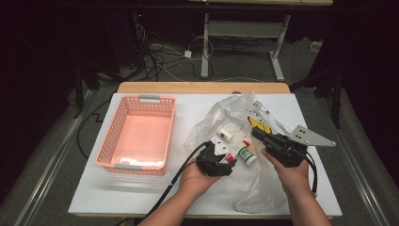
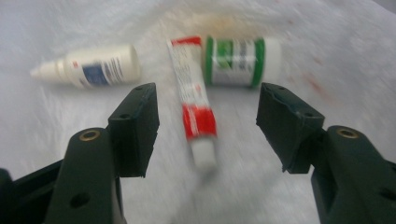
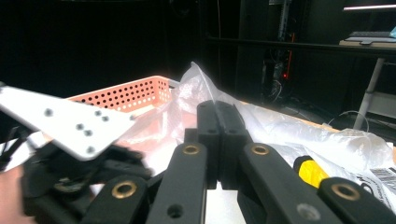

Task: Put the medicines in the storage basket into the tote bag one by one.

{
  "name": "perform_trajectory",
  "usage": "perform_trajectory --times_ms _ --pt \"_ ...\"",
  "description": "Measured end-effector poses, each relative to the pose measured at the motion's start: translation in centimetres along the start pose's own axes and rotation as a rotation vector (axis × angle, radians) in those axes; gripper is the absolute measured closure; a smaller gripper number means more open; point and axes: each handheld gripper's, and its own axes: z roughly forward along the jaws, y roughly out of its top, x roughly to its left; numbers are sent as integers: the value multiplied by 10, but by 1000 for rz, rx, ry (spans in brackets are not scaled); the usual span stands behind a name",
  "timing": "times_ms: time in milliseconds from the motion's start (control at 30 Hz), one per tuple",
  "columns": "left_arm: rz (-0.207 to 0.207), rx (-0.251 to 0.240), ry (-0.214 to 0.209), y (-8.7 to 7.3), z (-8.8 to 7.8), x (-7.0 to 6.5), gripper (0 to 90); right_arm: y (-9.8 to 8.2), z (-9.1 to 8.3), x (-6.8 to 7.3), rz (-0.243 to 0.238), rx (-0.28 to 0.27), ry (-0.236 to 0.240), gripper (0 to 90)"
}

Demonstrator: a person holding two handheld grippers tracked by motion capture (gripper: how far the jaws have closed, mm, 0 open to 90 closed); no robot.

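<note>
The left gripper [image 1: 229,159] hangs over the clear plastic bag [image 1: 221,123] spread on the white counter [image 1: 188,197], to the right of the pink basket [image 1: 137,134], and its jaws stand partly open with nothing between the pads yet. In the left gripper view the red-and-white tube [image 2: 194,100] lies straight ahead in the gap between the two jaws, its long axis running away from the gripper with the white cap nearest and the flat crimped end farthest; the jaws stand on either side of it, across its narrow width, so a closing move would likely take it by its sides. Just beyond the tube on the bag lies a green-and-white bottle [image 2: 236,60] on its side, touching or almost touching the tube's far end, and farther from it a white dropper bottle [image 2: 93,70] lies well apart. The left hand [image 1: 195,179] is the nearer one, its forearm coming up from the counter's near edge and the gripper tipped down toward the bag. The right gripper [image 1: 259,135] is fully closed on nothing, held level above the bag on the side away from the basket, near a yellow-capped item [image 3: 312,170].
</note>
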Motion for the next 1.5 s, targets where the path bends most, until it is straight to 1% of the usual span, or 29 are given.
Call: perform_trajectory --times_ms 67,100,133,200,267,333,367,467,567,633,667,700,767,833,867,933,967,1133,1167,1200,1267,1333,1367,1400,1467,1500 --pt "-5 4 -23 -10 -8 -1 382 0 0 0 -6 2 -1 900" --pt "0 7 -27 -15 -12 -2 386 0 0 1 -1 4 0 900" --pt "8 16 -22 -20 -15 -2 386 0 1 1 -5 3 1 900" --pt "15 18 -12 -29 -23 -3 380 0 0 1 -3 1 1 900" --pt "14 32 -5 -37 -29 -2 361 0 0 1 -3 1 0 900" --pt "10 41 11 -45 -32 0 339 0 0 1 2 0 -3 900" --pt "-4 52 14 -49 -32 2 318 0 0 0 -1 2 -4 900" --pt "-43 82 17 -54 -30 5 211 -1 1 0 1 6 -2 900" --pt "-72 111 11 -60 -27 6 154 -1 1 1 0 9 -2 900" --pt "-97 144 -6 -64 -24 8 140 -1 1 2 2 7 -3 900" --pt "-93 150 -9 -66 -22 7 102 -1 0 1 1 7 -2 900" --pt "-85 147 -2 -66 -22 6 79 -1 0 1 0 7 -3 900" --pt "-77 148 7 -64 -18 3 69 -1 0 1 0 6 -3 900" --pt "-51 147 28 -60 -11 0 71 -1 0 2 -2 7 -1 900" --pt "-58 144 28 -57 -8 0 76 0 0 2 -3 5 -1 900" --pt "-64 137 31 -53 -3 -1 114 0 1 3 -6 8 1 900" --pt "-57 131 26 -51 -1 -1 141 -1 1 3 -7 10 2 900" --pt "-50 111 12 -48 1 -2 309 0 3 3 -11 9 0 900" --pt "-49 100 10 -48 1 -2 351 0 3 3 -3 7 -2 900" --pt "-40 93 8 -48 2 -3 489 0 2 2 -1 6 -3 900" --pt "-33 90 2 -46 3 -3 586 0 2 2 0 6 -6 900" --pt "-40 86 -3 -45 5 -3 680 0 2 2 0 6 -7 900" --pt "-38 84 -15 -45 5 -3 729 -1 2 1 1 8 -7 900" --pt "-38 82 -18 -45 5 -4 788 -2 2 1 5 10 -10 900" --pt "-39 80 -20 -45 5 -3 859 -3 2 0 5 16 -10 900" --pt "-41 79 -24 -45 5 -2 877 -4 3 0 6 21 -12 900"
